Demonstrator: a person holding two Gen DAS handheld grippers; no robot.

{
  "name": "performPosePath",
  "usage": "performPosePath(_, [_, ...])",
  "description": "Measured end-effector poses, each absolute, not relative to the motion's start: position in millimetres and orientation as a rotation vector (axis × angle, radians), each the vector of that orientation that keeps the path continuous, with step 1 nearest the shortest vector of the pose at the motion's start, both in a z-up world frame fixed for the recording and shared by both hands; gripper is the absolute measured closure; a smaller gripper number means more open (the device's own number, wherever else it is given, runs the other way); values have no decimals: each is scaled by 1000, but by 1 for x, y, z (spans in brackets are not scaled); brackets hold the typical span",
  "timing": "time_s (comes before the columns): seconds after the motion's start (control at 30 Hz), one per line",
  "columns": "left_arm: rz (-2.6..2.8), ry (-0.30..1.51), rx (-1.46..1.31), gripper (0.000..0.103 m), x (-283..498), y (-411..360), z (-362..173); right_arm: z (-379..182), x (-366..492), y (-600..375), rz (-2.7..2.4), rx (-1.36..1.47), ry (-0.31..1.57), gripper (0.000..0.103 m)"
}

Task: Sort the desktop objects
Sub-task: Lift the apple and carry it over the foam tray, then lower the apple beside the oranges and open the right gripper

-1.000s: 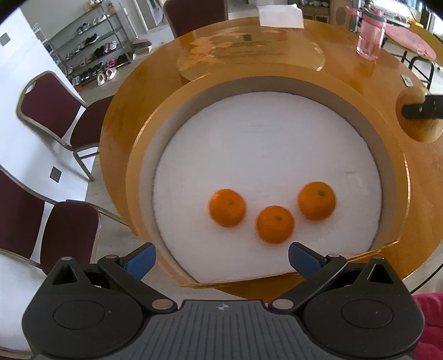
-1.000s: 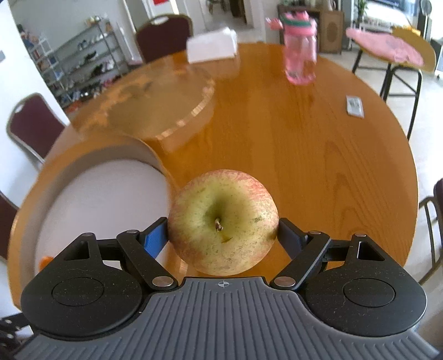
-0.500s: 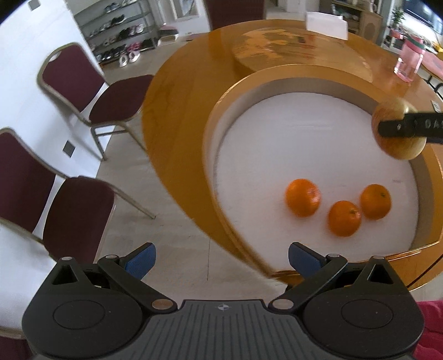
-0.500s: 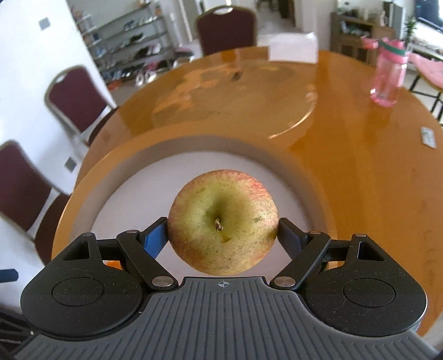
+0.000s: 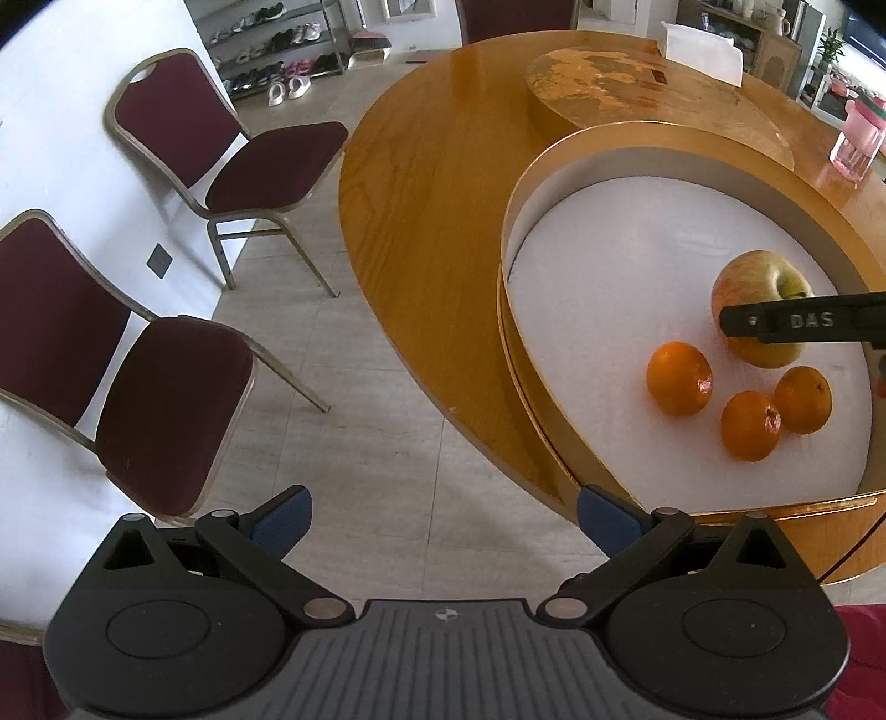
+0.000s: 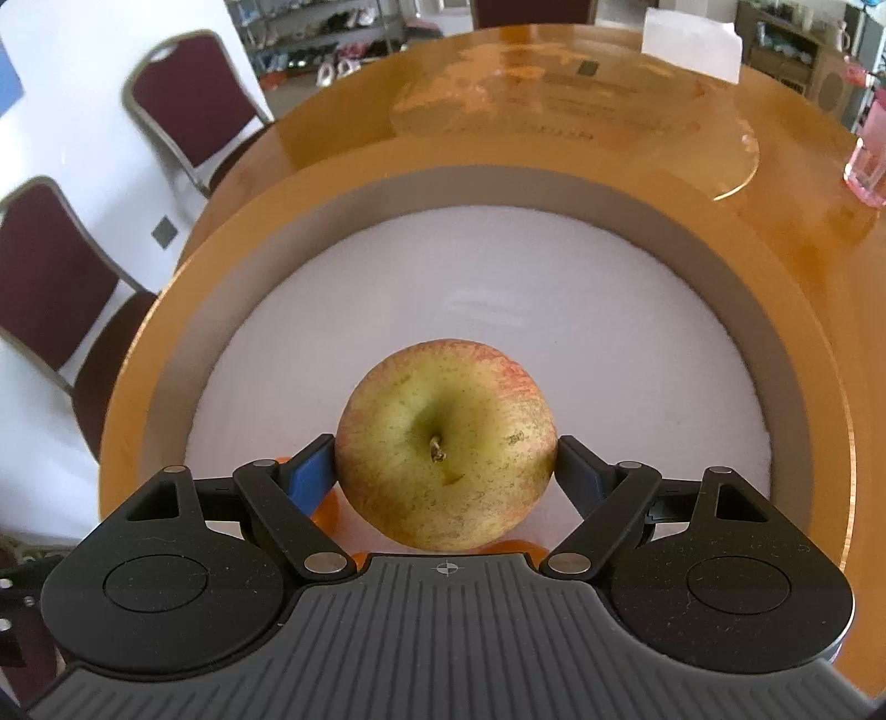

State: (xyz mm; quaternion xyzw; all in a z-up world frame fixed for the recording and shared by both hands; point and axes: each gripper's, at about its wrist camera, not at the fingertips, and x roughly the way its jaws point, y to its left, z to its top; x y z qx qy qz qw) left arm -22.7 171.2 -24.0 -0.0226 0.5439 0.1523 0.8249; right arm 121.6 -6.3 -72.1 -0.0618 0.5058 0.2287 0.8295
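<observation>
A yellow-green apple [image 6: 446, 443] with a red blush sits between the pads of my right gripper [image 6: 446, 471], which is shut on it and holds it over the white floor of the round wooden tray [image 6: 387, 188]. In the left wrist view the same apple [image 5: 747, 282] hangs above three oranges [image 5: 678, 378] that lie in the tray [image 5: 554, 166]; a black finger [image 5: 797, 321] of the right gripper crosses it. My left gripper [image 5: 440, 515] is open and empty, off the table's edge over the floor.
Two maroon chairs [image 5: 243, 160] stand left of the round wooden table [image 5: 432, 183]. A glass turntable [image 6: 581, 111], a white box [image 6: 692, 39] and a pink bottle [image 6: 869, 160] lie beyond the tray.
My right gripper carried the apple leftward from over the bare table to over the tray, near the oranges. My left gripper drew left, off the tray and past the table's edge.
</observation>
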Motion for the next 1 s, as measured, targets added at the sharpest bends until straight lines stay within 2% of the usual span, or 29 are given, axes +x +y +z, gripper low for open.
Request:
performPosePath(0.47, [296, 1155, -27, 0, -26, 159, -20, -81, 126, -6, 476, -99, 1119, 16])
performPosePath(1.0, [188, 1143, 52, 0, -8, 117, -16, -30, 90, -55, 487, -2, 999, 12])
